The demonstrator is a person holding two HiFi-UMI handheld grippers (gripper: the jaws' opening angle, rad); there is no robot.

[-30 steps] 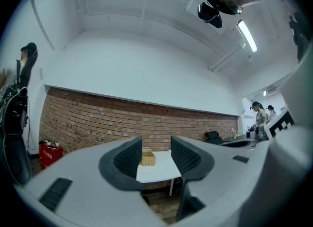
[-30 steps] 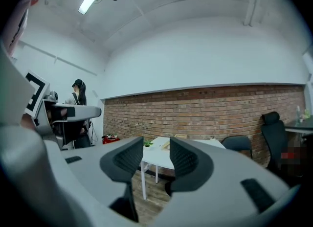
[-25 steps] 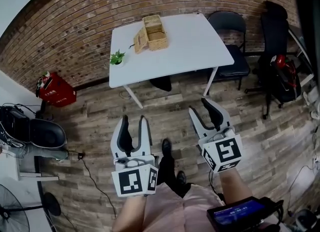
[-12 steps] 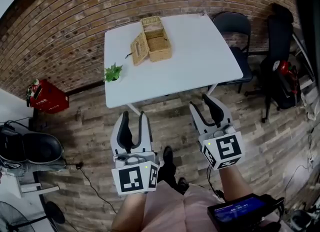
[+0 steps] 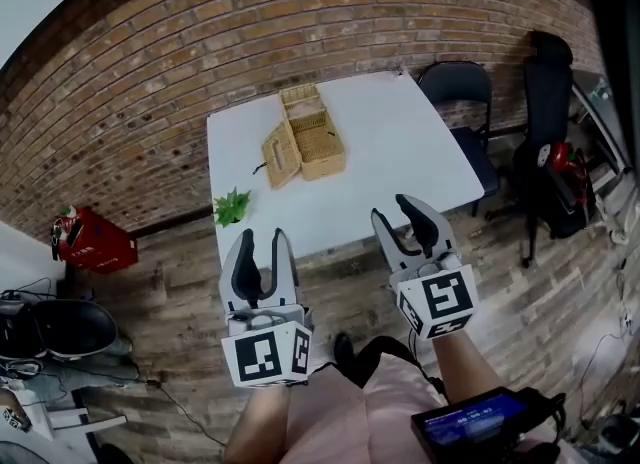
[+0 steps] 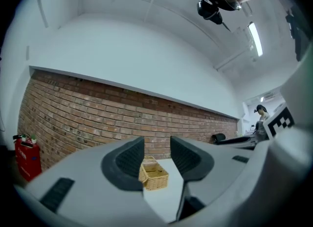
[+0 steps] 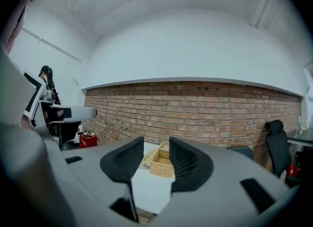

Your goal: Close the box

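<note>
An open wicker box point(image 5: 318, 135) stands at the back left of a white table point(image 5: 400, 152), its lid point(image 5: 281, 155) hinged out to the left. Both grippers hover short of the table's near edge, far from the box. My left gripper point(image 5: 263, 242) is open and empty. The right gripper point(image 5: 395, 212) also has nothing between its jaws, which are closing slightly. In the left gripper view the box point(image 6: 154, 177) shows small between the jaws of the left gripper point(image 6: 156, 147). The right gripper view frames the box point(image 7: 163, 165) the same way beyond the right gripper point(image 7: 150, 150).
A small green plant point(image 5: 232, 205) sits on the table's front left corner. A dark folding chair point(image 5: 455, 87) and a black office chair point(image 5: 545, 112) stand to the table's right. A red case point(image 5: 88, 242) lies by the brick wall on the left.
The table and box have come nearer in the head view. Both grippers now reach up to the table's front edge, where they hung over the floor before.
</note>
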